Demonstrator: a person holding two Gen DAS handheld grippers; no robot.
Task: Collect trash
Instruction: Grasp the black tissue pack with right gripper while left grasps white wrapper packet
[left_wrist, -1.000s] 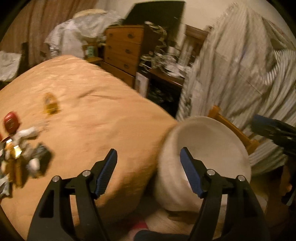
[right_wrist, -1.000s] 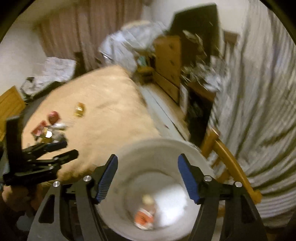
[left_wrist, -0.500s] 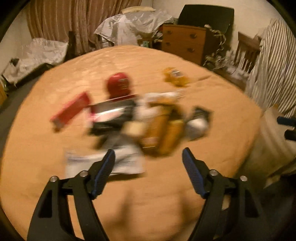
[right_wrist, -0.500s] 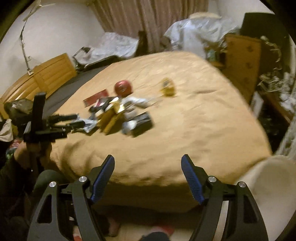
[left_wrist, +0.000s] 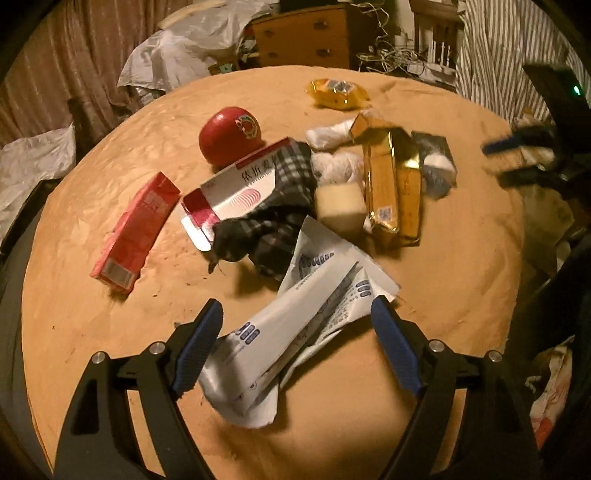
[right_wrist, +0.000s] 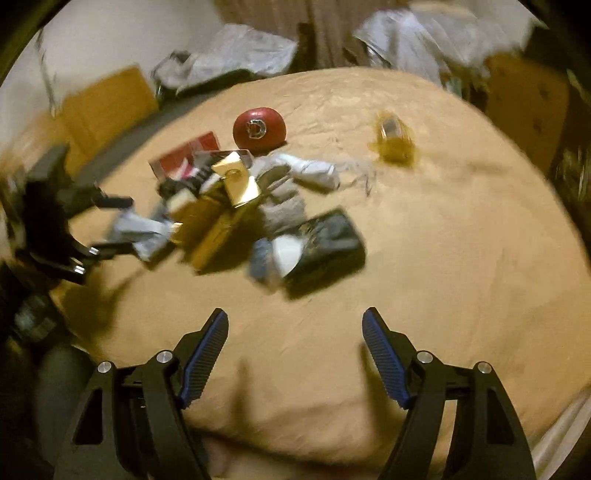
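Our left gripper (left_wrist: 295, 325), jaws opening, straddles the near end of the white wrapper (left_wrist: 295, 314) on the bed (left_wrist: 443, 277); its long axis runs ahead and rightward between pads not yet touching it. Our right gripper (right_wrist: 295, 332), apart and empty, sits short of the pile.

Scattered wrappers and boxes (left_wrist: 380, 188) on bedspread (left_wrist: 461, 258)

On the bed (left_wrist: 461, 295), the ball (left_wrist: 229, 134) lies at eleven o'clock of the cloth (left_wrist: 273, 210); the pouch (left_wrist: 295, 332) at six.
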